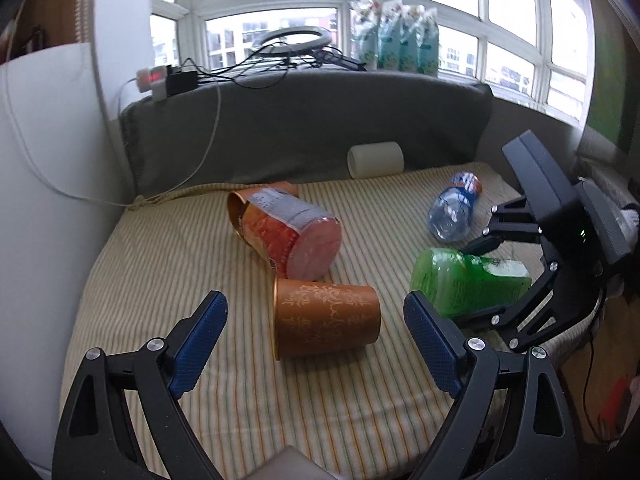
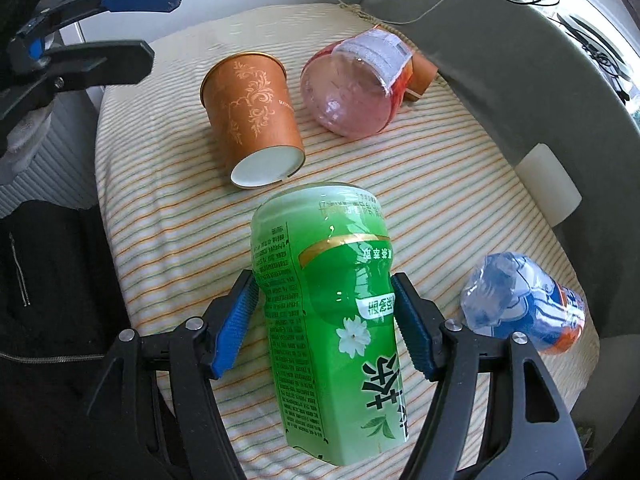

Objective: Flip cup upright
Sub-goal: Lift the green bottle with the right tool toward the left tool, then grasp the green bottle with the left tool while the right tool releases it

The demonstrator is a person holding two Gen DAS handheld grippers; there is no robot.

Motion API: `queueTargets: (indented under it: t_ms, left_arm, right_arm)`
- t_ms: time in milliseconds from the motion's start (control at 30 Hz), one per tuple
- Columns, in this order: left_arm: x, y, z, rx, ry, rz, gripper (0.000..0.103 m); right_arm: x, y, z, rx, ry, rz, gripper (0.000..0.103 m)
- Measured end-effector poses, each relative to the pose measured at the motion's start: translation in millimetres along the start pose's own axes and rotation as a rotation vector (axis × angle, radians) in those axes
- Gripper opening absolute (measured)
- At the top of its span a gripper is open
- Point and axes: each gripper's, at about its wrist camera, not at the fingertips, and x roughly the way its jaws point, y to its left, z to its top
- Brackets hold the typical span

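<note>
An orange paper cup with a pale gold scroll pattern (image 1: 326, 320) lay on its side on a cream cushion striped in orange and green (image 1: 168, 256), just ahead of the left gripper (image 1: 316, 344) and roughly centred between its 2 blue-padded fingers (image 1: 200, 344), which stood wide apart and held nothing. No pad touched the cup. In the left wrist view its long axis ran across the frame, gold-rimmed mouth toward the left finger and closed base toward the right one. In the right wrist view the same cup (image 2: 252, 116) showed its white base nearest the camera, its mouth turned toward the left gripper (image 2: 148, 24) at the upper left.

The right gripper (image 2: 324, 320) sat astride a green plastic tea bottle with a white flower on its label (image 2: 332, 312), 1 blue pad on either side of the bottle's waist; the right pad pressed the label, while whether the left pad touched could not be told. The bottle's far end lay just beside the cup's base.

Just behind the cup lay a clear plastic jar with a red-and-orange label (image 1: 290, 232), also on its side. A crumpled clear bottle with a blue-and-orange label (image 1: 454, 210) rested well to the right, and a white cylinder (image 1: 376, 159) lay against the grey backrest (image 1: 304, 128).
</note>
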Motion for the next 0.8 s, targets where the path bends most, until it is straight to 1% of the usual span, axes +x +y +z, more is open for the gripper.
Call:
queueTargets:
  t_ms: [67,100,133,167,233,300,433,567,667,800]
  left_arm:
    - [2,-3,1,0.027,0.013,-0.015,0.090]
    - [3,-4,1,0.035,0.021,-0.026,0.090]
    - [6,-4,2,0.042,0.041,-0.047,0.090]
    - [9,-4,3,0.043,0.057,-0.058,0.090]
    - [15,-3,4,0.035,0.101,-0.106,0.090]
    - [18,-3,4,0.037,0.123,-0.130,0.090]
    - [23,-8,6,0.076,0.156,-0.167,0.089]
    - [26,-23,7,0.162,0.169,-0.213,0.089]
    - [26,-36,11,0.232,0.171,-0.258,0.087]
    - [31,-64,17,0.386,0.199,-0.295,0.086]
  right_arm:
    - [-4,-1,-2,0.009,-0.016,-0.021,0.076]
    - [-7,-1,-3,0.014,-0.029,-0.033,0.082]
    - [-10,-1,-5,0.021,-0.042,-0.037,0.085]
    - [-14,-1,-6,0.029,-0.055,-0.037,0.085]
    - [-21,-1,-8,0.046,-0.075,-0.042,0.086]
    - [-29,0,-12,0.068,-0.097,-0.057,0.086]
    - [-45,-1,-26,0.127,-0.137,-0.085,0.086]
    - [-62,-7,-47,0.228,-0.186,-0.108,0.086]
    - [-74,-11,-67,0.339,-0.223,-0.136,0.086]
    - [-86,-11,-99,0.494,-0.262,-0.154,0.086]
